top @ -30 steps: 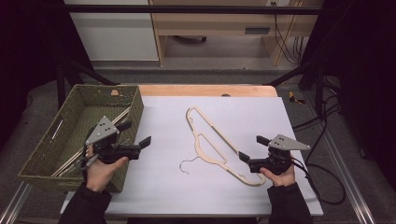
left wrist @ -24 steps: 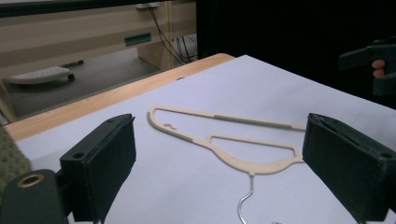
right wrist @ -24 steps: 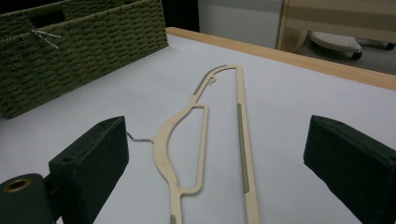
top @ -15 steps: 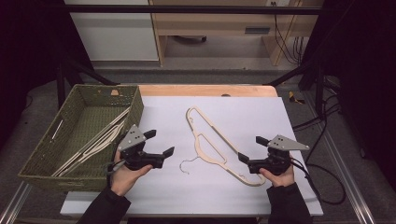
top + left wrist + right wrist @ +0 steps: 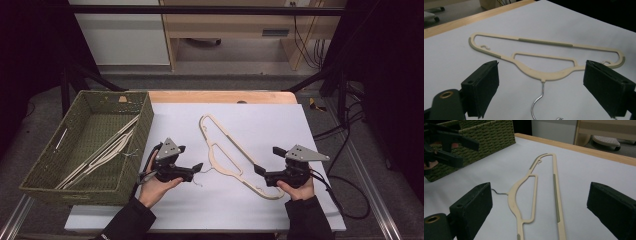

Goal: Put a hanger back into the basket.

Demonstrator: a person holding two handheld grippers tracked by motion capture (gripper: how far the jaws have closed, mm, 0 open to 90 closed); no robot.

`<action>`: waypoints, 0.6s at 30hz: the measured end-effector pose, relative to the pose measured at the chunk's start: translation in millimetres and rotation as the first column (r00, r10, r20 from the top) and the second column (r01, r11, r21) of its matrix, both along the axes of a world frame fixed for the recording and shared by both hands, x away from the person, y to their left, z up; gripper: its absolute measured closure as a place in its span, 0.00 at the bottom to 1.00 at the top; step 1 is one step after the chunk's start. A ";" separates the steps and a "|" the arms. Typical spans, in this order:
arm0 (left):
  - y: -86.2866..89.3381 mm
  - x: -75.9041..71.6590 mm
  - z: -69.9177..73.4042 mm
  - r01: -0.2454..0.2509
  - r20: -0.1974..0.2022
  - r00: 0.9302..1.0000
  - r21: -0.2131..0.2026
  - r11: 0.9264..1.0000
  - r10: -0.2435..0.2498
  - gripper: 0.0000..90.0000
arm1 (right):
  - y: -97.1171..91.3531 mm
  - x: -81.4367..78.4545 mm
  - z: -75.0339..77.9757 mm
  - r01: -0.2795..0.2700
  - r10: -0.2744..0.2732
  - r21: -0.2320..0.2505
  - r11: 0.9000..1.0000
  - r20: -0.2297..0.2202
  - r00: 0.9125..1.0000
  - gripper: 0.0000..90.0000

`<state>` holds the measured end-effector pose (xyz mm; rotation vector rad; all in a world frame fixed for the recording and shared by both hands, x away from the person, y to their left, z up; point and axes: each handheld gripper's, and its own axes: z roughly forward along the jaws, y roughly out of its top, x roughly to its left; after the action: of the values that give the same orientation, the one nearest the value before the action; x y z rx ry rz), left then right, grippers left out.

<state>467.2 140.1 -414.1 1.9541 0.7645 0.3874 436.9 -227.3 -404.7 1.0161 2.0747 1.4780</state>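
Both claws stand spread, gripping nothing. Left claw [image 5: 197, 167] hovers just beside the metal hook [image 5: 201, 171] of the cream hanger [image 5: 227, 150], which lies flat on the white table [image 5: 300, 120], slanting from far left to near right. Right claw [image 5: 257, 170] sits near the hanger's near end. At the left a woven basket [image 5: 142, 120] contains more hangers [image 5: 102, 150].

The hanger [image 5: 544, 72] is smooth cream plastic with a shiny metal hook [image 5: 537, 103]; the basket [image 5: 75, 145] is rough woven wicker, the counter [image 5: 300, 125] matt white.
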 end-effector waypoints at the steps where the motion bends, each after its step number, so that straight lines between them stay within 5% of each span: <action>1: -1.8 1.3 -1.7 0.002 -0.007 1.000 0.005 1.000 -0.002 0.16 | 0.3 -0.1 0.0 -0.001 0.001 0.003 1.000 -0.001 1.000 0.07; 12: -29.6 18.5 -36.0 0.028 -0.079 0.997 0.125 0.992 -0.018 0.37 | 1.6 0.6 -1.2 -0.001 0.001 -0.002 1.000 -0.004 1.000 0.08; 18: -42.0 23.9 -50.0 0.065 -0.117 0.992 0.157 0.985 -0.047 0.49 | 1.0 0.4 -0.9 -0.002 0.002 -0.001 1.000 -0.004 1.000 0.08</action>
<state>491.1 98.1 -464.1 2.1591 0.7682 0.3138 437.3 -226.3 -405.6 1.0179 2.0802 1.4765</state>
